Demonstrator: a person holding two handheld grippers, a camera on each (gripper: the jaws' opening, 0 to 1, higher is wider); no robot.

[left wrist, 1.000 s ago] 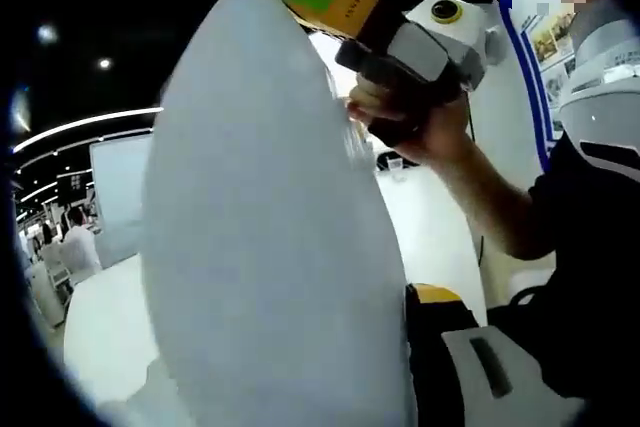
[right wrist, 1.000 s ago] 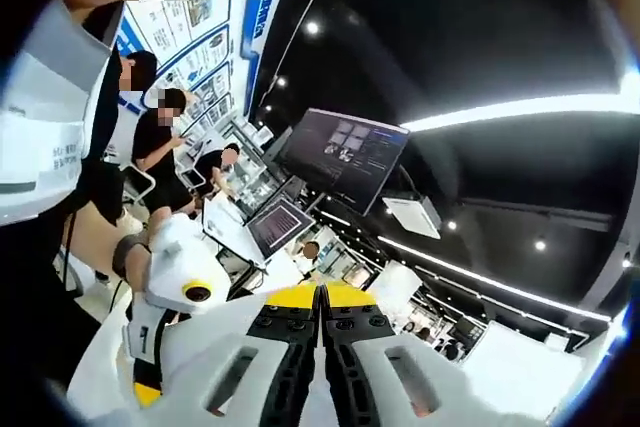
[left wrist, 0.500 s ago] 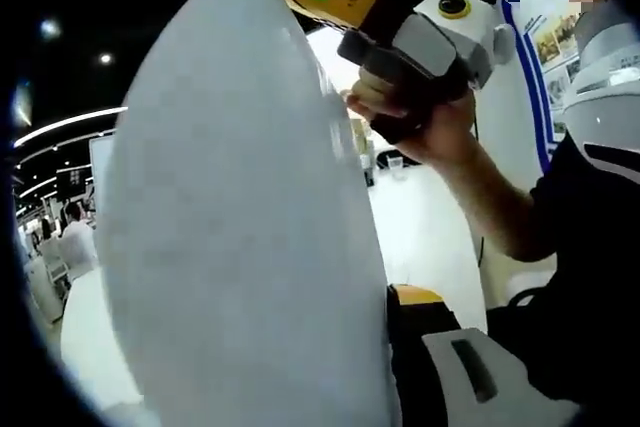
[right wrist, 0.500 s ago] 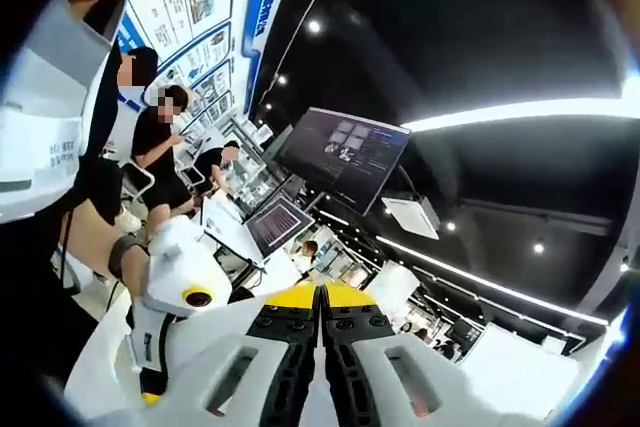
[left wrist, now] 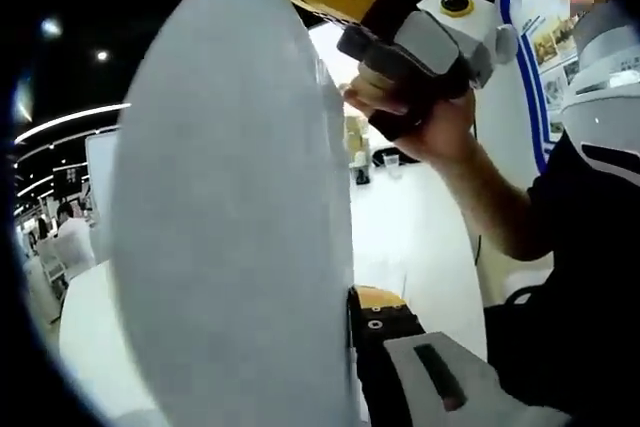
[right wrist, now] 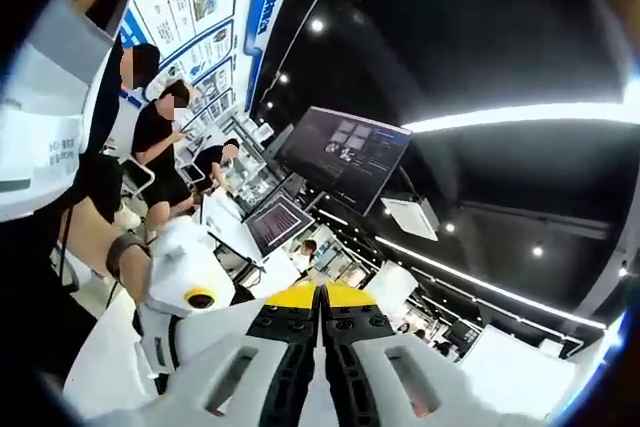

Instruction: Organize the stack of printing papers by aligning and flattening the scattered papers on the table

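The table (left wrist: 425, 237) is white and glossy, its top bare for most of what shows. Near its far end stands a small clear cup (left wrist: 392, 162). Just left of the cup lies a low dark object (left wrist: 374, 158) - too small to identify. Further left of the cup sits a tan, box-like thing (left wrist: 356, 135), blurred. From the cup towards the camera, only bare tabletop.
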